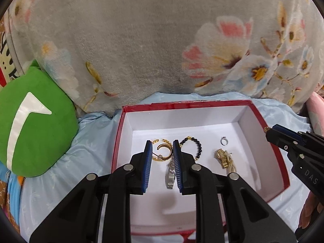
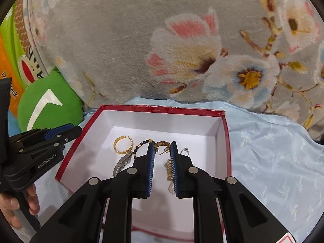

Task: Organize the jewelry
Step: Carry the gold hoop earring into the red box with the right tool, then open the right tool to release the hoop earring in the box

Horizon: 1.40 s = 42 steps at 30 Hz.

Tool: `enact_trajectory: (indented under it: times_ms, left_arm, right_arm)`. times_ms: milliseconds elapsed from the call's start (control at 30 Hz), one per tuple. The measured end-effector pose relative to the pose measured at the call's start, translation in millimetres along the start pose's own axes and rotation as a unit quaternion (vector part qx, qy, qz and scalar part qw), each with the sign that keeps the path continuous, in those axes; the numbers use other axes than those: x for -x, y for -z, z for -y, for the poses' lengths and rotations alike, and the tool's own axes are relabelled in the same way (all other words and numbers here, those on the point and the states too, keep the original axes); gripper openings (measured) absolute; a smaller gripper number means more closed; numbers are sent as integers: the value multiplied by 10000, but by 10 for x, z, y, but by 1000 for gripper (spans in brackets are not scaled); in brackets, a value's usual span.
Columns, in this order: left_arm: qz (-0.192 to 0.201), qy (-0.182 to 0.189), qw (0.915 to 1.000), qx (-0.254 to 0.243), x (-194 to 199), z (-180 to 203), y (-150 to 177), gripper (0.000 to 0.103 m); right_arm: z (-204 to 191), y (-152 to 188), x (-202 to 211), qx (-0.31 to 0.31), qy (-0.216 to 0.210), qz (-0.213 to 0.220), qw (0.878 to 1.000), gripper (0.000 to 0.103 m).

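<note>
Red-rimmed box (image 1: 182,104) with a white inside sits open on pale blue cloth (image 1: 95,141), in front of a grey floral blanket (image 1: 141,40); a green plush cushion (image 1: 36,131) is off to its left. Left gripper (image 1: 162,141) hangs over the box, jaws nearly closed, pinching a gold hoop earring (image 1: 164,151) by its post and curve. Right gripper (image 2: 162,143) is over the box's right side, jaws narrow, tips nipping a second gold hoop earring (image 2: 164,144).

Lying on the box floor:
- gold open ring (image 2: 122,145) at far left
- black bead bracelet (image 1: 195,144)
- silver watch (image 1: 171,172)
- small silver ring (image 1: 224,141)
- gold chain pile (image 1: 223,159) near the right wall

Left hand (image 2: 12,208) grips the left tool's handle.
</note>
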<state>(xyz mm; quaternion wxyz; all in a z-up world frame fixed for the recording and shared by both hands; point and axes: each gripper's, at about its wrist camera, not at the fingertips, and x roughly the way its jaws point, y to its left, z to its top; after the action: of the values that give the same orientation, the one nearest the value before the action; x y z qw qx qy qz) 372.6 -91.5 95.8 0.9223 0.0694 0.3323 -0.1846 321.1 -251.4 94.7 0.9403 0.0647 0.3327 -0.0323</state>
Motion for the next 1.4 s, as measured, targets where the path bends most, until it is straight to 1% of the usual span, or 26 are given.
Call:
enact_trajectory:
  times_ms: [133,233,333,533,700,833,1000,1067,1100,1133,1167,1200,1233,1400]
  left_arm:
    - [-130,-83,9999,58,-252,-1,-18,20]
    - [-231,-121,9996,108,-419,-16,-1,20]
    - [-309,-158,9993,110,-544,-18,37,20]
    - [-374,-179,9990,152,-695,-43,102,20]
    - [-444,-163,9986,218,-783,-75,129,20]
    - [-411,-129,9989,206,-785,-69,117,21]
    - [-351,-198,9991,139,-780,-48,116,21]
    - [-353,-221,9990,131,-779,-42,119,26]
    - [-341,-236,9991,131,-773,-44,118,35]
    - [-315,-269,9990,143,-761,-45,116,47]
    - [-278,-279,9991,143,-744,-44,114,51]
    - [-235,-317,9991,147,-725,-42,112,61]
    - [-196,-345,9991,151,-707,-42,109,65]
    - [-170,-400,9990,114,-698,-32,114,65]
  right_arm:
    - [26,-51,-320,-63,-13,-189,9998,15]
    - [28,-28,-533,-61,22,-328,9994,15]
    - [12,-3,-651,-24,52,-380,9993,15]
    - [27,2,-773,-105,36,-397,9992,15]
    - [-8,-14,-806,-2,136,-363,9992,15]
    - [-18,-33,-832,48,178,-377,9991,15]
    - [-27,-40,-895,114,137,-546,9984,15]
    - [-38,-41,-879,140,150,-503,9985,15]
    - [-41,-40,-879,147,162,-501,9985,17]
    - [-43,-39,-885,144,168,-514,9984,17]
    - [-41,-41,-887,134,178,-510,9984,17]
    - [-36,-44,-885,123,178,-495,9985,17]
    - [-37,-42,-886,121,179,-496,9985,17]
    - [-36,-45,-887,124,186,-485,9986,17]
